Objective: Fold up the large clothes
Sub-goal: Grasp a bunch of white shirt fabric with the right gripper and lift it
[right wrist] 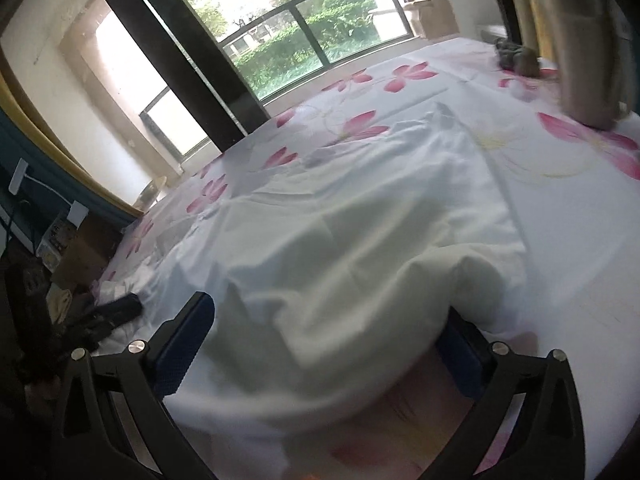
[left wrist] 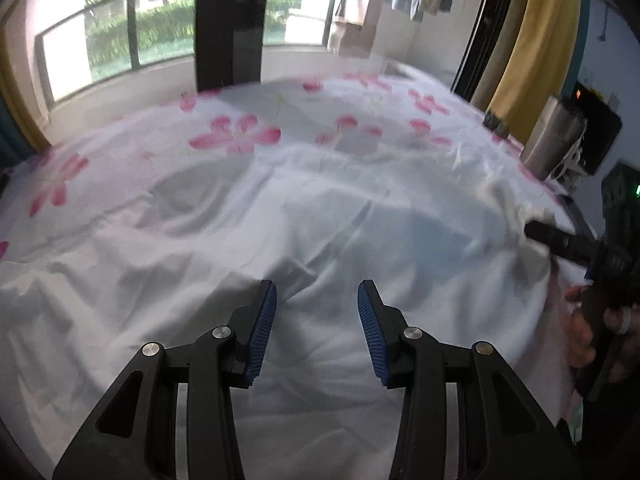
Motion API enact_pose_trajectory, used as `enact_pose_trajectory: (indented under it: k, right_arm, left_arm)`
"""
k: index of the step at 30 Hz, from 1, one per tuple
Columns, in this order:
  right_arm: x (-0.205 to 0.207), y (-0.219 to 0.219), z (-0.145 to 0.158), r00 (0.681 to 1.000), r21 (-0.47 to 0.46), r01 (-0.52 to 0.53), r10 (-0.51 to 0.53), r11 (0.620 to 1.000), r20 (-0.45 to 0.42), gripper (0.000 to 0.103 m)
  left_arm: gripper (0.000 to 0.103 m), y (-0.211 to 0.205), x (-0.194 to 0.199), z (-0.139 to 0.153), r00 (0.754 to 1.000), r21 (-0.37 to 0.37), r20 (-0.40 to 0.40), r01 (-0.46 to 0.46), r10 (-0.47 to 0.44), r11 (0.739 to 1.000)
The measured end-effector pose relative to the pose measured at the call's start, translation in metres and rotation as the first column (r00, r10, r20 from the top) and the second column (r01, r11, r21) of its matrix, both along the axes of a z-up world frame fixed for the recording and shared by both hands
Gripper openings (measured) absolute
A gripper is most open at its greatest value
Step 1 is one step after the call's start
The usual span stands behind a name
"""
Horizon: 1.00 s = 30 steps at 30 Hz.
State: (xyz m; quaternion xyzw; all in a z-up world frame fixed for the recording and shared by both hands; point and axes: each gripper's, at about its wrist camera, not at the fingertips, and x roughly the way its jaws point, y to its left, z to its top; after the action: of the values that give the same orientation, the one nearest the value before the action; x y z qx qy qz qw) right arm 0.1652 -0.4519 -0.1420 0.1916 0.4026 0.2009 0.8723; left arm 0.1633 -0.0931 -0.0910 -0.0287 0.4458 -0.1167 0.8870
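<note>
A large white garment lies spread and wrinkled on a bed covered by a floral sheet, beside a window that faces greenery.

Left wrist view: the left gripper hovers over the near portion of the garment with its blue-padded fingers spread apart and nothing between them. The cloth extends ahead of this tool and to both sides, its wrinkled body running away toward the window. At the right edge of this view the right gripper appears as a dark tool held in a hand, its tip touching a bunched edge of the garment.

Right wrist view: the right gripper has its fingers set wide, and a raised, rounded fold of the garment fills the gap between them. Whether the pads press the cloth cannot be told; the jaws are plainly not brought together. The left gripper shows at the lower left, near the garment's opposite edge.

Governing relation: the garment's long axis appears to run from the two tools toward the window, with each tool near one of its side edges. The right gripper is the nearer to a grasp, being already astride the cloth; the left probably needs to descend onto the edge below it before a fold can be carried across.
</note>
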Motion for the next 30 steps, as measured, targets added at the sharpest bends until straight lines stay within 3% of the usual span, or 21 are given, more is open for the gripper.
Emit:
enact_pose_trajectory:
  k: [3,6,7,8,10,16,22,30]
  right_arm:
    - [0.012,0.014,0.0,1.0,0.007,-0.017,0.017,1.0,0.004,0.103]
    - [0.021,0.028,-0.002,0.997,0.081,-0.074,0.073,0.994,0.011,0.102]
    - [0.023,0.032,-0.003,0.996,0.085,-0.088,0.087,0.993,0.013,0.092]
    - [0.025,0.038,-0.004,0.994,0.079,-0.106,0.105,0.991,0.009,0.072]
    - [0.03,0.048,-0.006,0.993,0.043,-0.118,0.118,0.992,-0.007,0.046]
    - [0.031,0.055,0.001,0.989,0.034,-0.147,0.146,0.989,0.023,0.021]
    - [0.021,0.073,0.043,0.97,-0.007,-0.207,0.206,0.978,0.13,0.019]
    - [0.008,0.127,0.091,0.925,-0.177,-0.269,0.305,0.947,0.228,0.019]
  left_arm:
    - [0.045,0.0,0.003,-0.01,1.0,-0.012,-0.001,-0.008,0.008,1.0]
    - [0.045,-0.001,0.002,-0.011,1.0,-0.01,0.007,-0.006,0.006,1.0]
    - [0.045,-0.001,0.002,-0.011,1.0,-0.008,0.013,-0.004,0.004,1.0]
    - [0.045,-0.001,0.001,-0.011,1.0,-0.008,0.017,-0.004,0.004,1.0]
    - [0.045,-0.001,0.001,-0.011,1.0,-0.005,0.021,-0.011,0.012,1.0]
    - [0.045,-0.003,0.004,-0.012,1.0,-0.006,0.024,-0.014,0.014,1.0]
    - [0.045,0.003,0.004,-0.012,0.999,-0.039,0.027,-0.02,0.021,0.999]
    - [0.045,0.021,0.009,-0.008,1.0,-0.163,-0.008,-0.021,0.02,0.986]
